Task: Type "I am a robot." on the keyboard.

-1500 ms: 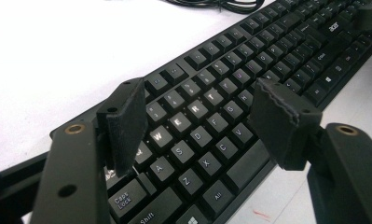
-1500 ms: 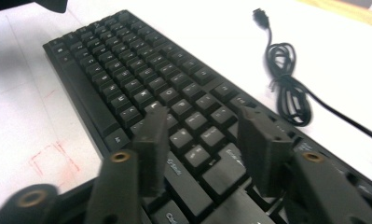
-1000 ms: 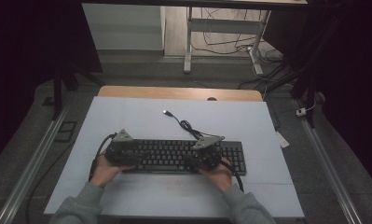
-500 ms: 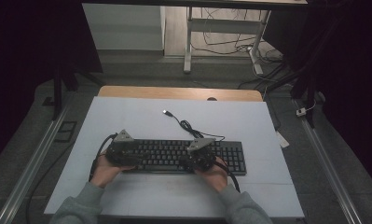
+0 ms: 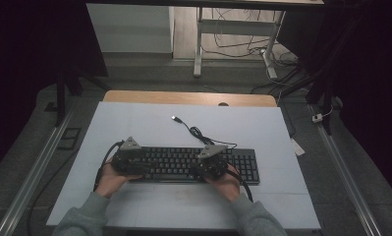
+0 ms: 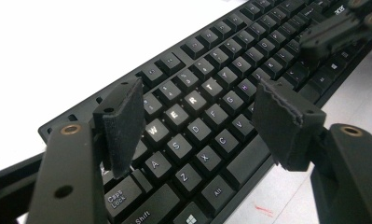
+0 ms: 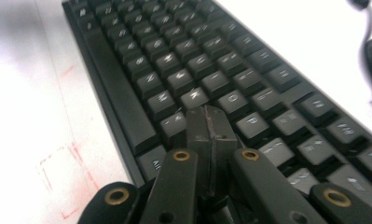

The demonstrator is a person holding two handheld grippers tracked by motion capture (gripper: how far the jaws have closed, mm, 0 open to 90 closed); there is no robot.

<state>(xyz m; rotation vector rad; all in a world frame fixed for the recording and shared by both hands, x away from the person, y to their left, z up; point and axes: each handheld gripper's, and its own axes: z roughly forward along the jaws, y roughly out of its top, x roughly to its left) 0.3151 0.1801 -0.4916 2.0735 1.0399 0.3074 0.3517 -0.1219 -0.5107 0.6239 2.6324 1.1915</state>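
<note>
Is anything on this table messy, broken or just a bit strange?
Mostly tidy. The black keyboard lies straight on the white table, but its black cable trails loose, its plug in no socket. Faint red marks stain the table.

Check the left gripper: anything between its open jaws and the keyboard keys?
Nothing visible. The left gripper hangs open just above the keyboard, with only bare letter keys between and under its pads. The right gripper, jaws shut, sits farther along the same keyboard, clear of the left one.

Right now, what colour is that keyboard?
Black, with pale lettering on the keyboard; the left gripper view shows it best.
</note>
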